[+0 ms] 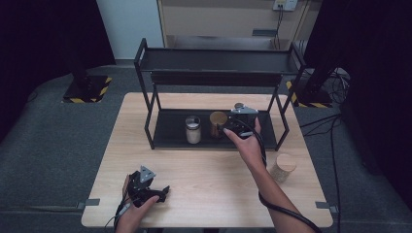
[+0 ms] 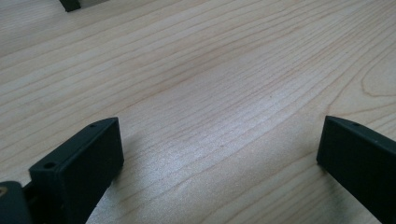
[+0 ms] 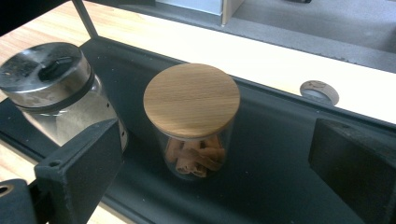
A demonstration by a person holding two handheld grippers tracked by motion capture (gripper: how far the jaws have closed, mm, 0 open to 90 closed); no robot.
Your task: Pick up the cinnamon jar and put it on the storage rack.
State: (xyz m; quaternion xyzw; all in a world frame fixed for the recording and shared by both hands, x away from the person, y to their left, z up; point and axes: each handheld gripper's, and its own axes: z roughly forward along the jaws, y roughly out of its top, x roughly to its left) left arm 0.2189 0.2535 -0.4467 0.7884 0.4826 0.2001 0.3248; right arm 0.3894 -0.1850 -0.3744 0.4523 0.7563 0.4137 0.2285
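Observation:
A glass jar with a wooden lid (image 3: 192, 117) (image 1: 217, 124), holding brown sticks, stands on the black rack's lower shelf (image 3: 280, 177). My right gripper (image 3: 219, 168) (image 1: 241, 122) is open just in front of it, jaws wide on either side, not touching it. Left of the jar stands a metal-capped shaker jar (image 3: 53, 91) (image 1: 193, 129) with white contents. My left gripper (image 2: 219, 154) (image 1: 145, 187) rests low over the bare tabletop near the front left edge, open with nothing between its jaws.
The black two-tier rack (image 1: 218, 60) occupies the table's far half; its posts frame the lower shelf. A second wooden-lidded jar (image 1: 283, 167) stands on the table at the right, near my right forearm. A round cable hole (image 3: 320, 91) sits behind the rack.

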